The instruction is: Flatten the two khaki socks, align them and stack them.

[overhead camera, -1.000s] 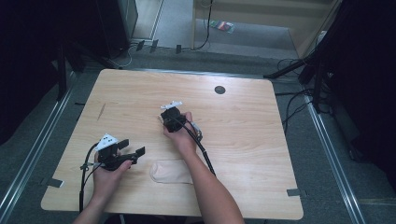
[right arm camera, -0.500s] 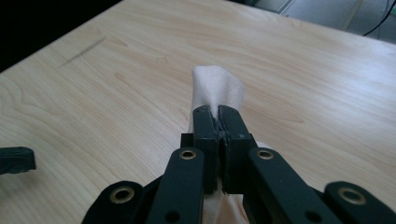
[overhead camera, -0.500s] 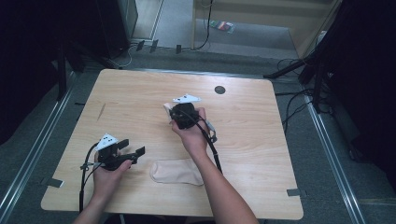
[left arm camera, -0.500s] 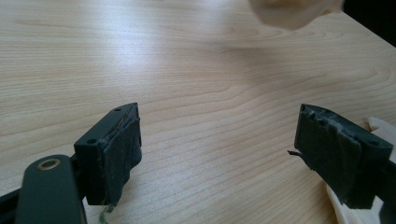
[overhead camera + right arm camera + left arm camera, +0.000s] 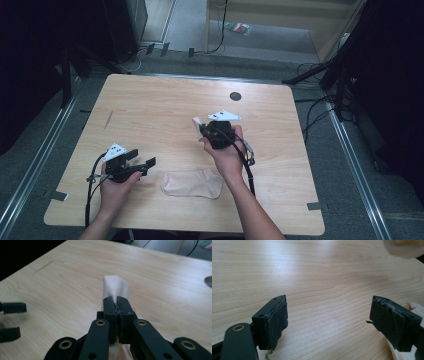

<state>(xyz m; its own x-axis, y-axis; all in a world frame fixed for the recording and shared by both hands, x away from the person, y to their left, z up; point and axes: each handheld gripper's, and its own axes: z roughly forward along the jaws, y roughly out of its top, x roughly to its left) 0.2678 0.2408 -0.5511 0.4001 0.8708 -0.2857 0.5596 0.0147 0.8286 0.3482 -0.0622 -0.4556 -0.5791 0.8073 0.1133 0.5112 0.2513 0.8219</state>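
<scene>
Pale wood table; right gripper pinches a soft, limp sock by its edge; left gripper gapes, empty.

A wooden table fills the middle of the scene, with a small round hole set in its surface toward the far edge, right of centre. Near the front edge, about midway across, a flat piece of cloth lies on the table, with the left gripper just to its left (jaws pointing right, toward the cloth). The right gripper sits farther back and right of centre, with a second piece of cloth caught between its jaws.
</scene>
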